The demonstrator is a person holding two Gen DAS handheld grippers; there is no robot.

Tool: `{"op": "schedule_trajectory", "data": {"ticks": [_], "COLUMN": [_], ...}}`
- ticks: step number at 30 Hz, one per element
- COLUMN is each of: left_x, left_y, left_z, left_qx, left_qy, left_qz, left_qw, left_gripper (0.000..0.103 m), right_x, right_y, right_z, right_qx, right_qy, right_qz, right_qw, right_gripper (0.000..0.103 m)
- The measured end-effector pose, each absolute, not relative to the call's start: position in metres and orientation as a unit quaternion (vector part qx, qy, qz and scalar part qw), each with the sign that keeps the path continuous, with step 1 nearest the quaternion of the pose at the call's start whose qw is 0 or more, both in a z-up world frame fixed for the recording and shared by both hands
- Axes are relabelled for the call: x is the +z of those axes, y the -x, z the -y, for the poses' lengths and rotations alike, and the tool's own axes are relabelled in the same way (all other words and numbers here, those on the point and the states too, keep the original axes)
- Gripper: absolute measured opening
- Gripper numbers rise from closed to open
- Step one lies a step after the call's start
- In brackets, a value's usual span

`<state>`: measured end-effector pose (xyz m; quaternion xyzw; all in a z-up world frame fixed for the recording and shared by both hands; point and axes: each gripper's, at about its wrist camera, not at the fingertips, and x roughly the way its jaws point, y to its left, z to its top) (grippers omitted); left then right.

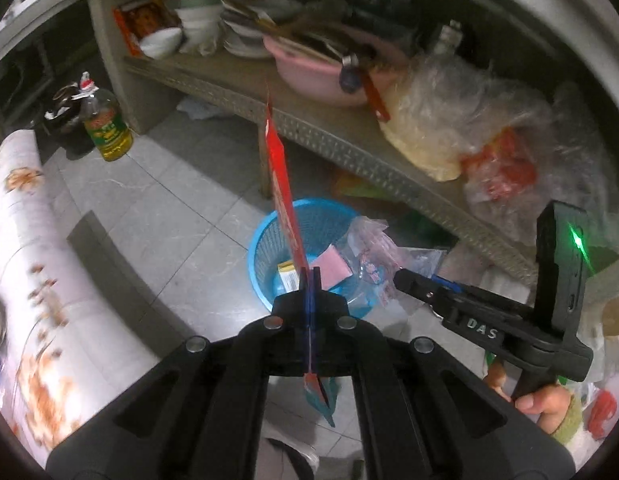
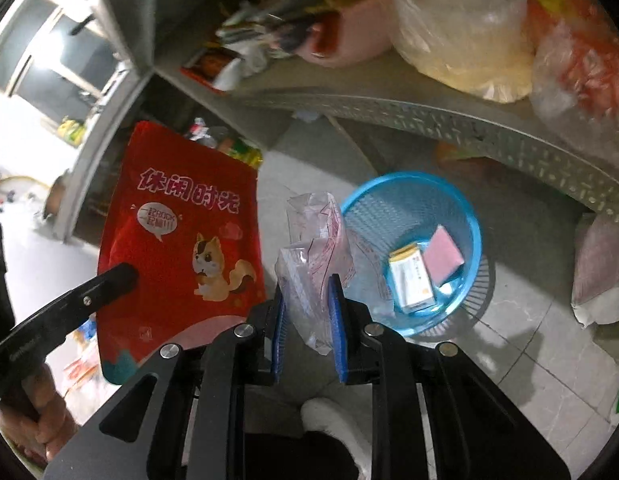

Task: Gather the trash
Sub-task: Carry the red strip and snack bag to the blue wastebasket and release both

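- Left gripper (image 1: 310,276) fingers pinch the flat red snack bag (image 2: 181,236).
- Right gripper (image 2: 308,292) fingers squeeze a clear plastic bag (image 2: 315,232).
- Blue basket (image 2: 475,232) sits at two o'clock; hold both bags right over it before letting go.

red snack pouch (image 2: 181,240), clear plastic bag (image 2: 315,264), above blue basket (image 2: 475,240)

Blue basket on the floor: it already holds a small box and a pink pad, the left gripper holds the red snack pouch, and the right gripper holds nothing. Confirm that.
Not quite. The right gripper is not empty: its fingers pinch a clear plastic bag, as the right wrist view shows. The rest holds: the blue basket contains the small box and pink pad, and the left gripper holds the red snack pouch.
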<state>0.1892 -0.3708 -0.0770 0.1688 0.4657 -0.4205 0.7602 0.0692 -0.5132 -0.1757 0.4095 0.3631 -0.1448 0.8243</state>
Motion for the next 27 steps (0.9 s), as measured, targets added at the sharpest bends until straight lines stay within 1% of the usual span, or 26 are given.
{"op": "schedule_trajectory", "data": {"ticks": [4, 6, 7, 8, 9, 10, 13, 15, 17, 20, 22, 23, 25, 27], "left_x": [-0.101, -0.111, -0.119, -0.128, -0.135, -0.141, -0.145, -0.137, -0.127, -0.109, -0.093, -0.086, -0.071, -0.055], "left_y": [-0.205, -0.210, -0.213, -0.216, -0.218, -0.221, -0.225, -0.224, -0.222, -0.218, -0.215, -0.214, -0.211, -0.207], "left_z": [0.404, 0.418, 0.424, 0.430, 0.433, 0.435, 0.428, 0.419, 0.409, 0.395, 0.381, 0.374, 0.357, 0.337], "left_qx": [-0.416, -0.420, -0.420, -0.416, -0.409, -0.399, -0.387, -0.386, -0.385, -0.388, -0.390, -0.392, -0.396, -0.398], "left_qy": [-0.186, -0.194, -0.200, -0.209, -0.217, -0.223, -0.212, -0.204, -0.209, -0.213, -0.205, -0.200, -0.185, -0.169], "left_qz": [-0.473, -0.477, -0.481, -0.486, -0.494, -0.502, -0.514, -0.510, -0.499, -0.480, -0.468, -0.462, -0.450, -0.437], "left_qw": [0.754, 0.747, 0.743, 0.740, 0.736, 0.734, 0.736, 0.741, 0.748, 0.758, 0.766, 0.770, 0.779, 0.789], "left_gripper": [0.000, 0.000, 0.002, 0.005, 0.017, 0.022, 0.028, 0.034, 0.037, 0.046, 0.057, 0.060, 0.070, 0.075], "right_x": [-0.202, -0.217, -0.229, -0.238, -0.251, -0.258, -0.275, -0.274, -0.272, -0.266, -0.257, -0.252, -0.240, -0.224], "right_y": [-0.090, -0.100, -0.105, -0.109, -0.113, -0.113, -0.102, -0.093, -0.086, -0.076, -0.068, -0.065, -0.063, -0.062], "right_z": [0.535, 0.543, 0.548, 0.552, 0.555, 0.558, 0.559, 0.554, 0.549, 0.543, 0.538, 0.534, 0.526, 0.512], "right_qx": [-0.160, -0.160, -0.170, -0.171, -0.171, -0.178, -0.185, -0.184, -0.183, -0.183, -0.181, -0.180, -0.177, -0.173], "right_qy": [-0.420, -0.429, -0.432, -0.435, -0.440, -0.442, -0.466, -0.468, -0.460, -0.452, -0.443, -0.437, -0.424, -0.399], "right_qz": [-0.366, -0.367, -0.371, -0.377, -0.387, -0.392, -0.393, -0.391, -0.396, -0.397, -0.396, -0.396, -0.395, -0.397], "right_qw": [0.815, 0.810, 0.804, 0.800, 0.792, 0.787, 0.771, 0.771, 0.774, 0.778, 0.784, 0.787, 0.796, 0.808], "right_gripper": [0.020, 0.023, 0.026, 0.032, 0.041, 0.043, 0.043, 0.045, 0.045, 0.046, 0.046, 0.048, 0.053, 0.058]}}
